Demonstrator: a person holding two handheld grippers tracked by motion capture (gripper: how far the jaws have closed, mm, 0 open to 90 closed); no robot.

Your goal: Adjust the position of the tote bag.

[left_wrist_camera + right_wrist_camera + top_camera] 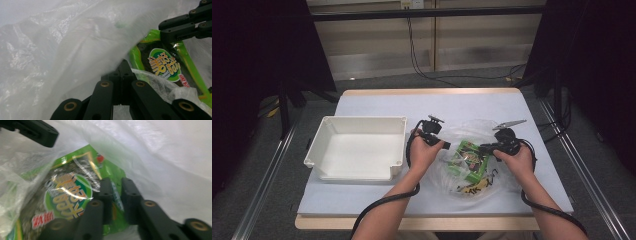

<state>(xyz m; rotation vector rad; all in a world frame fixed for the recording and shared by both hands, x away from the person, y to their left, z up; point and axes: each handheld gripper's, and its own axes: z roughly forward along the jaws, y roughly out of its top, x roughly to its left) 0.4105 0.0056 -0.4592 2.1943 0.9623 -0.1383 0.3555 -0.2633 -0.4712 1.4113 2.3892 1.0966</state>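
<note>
A white bin (357, 147) sits at the left of the surface (432, 105). Next, the left hand-held gripper (122, 65) has its jaws together, pinching the clear plastic bag (472, 135). Inside lies the green snack packet (472, 160), glossy with a round label. The right hand-held gripper (117, 185) stands slightly apart, seemingly straddling the packet's edge; the blur makes contact uncertain.

One white tray (357, 148) sits at about nine o'clock on the table. One clear plastic bag (472, 150) lies at about four o'clock from the table's centre. Inside it is one green snack packet (473, 159). Two grippers work at the bag, the left gripper (446, 145) and the right gripper (483, 148), one in each of two hands.
</note>
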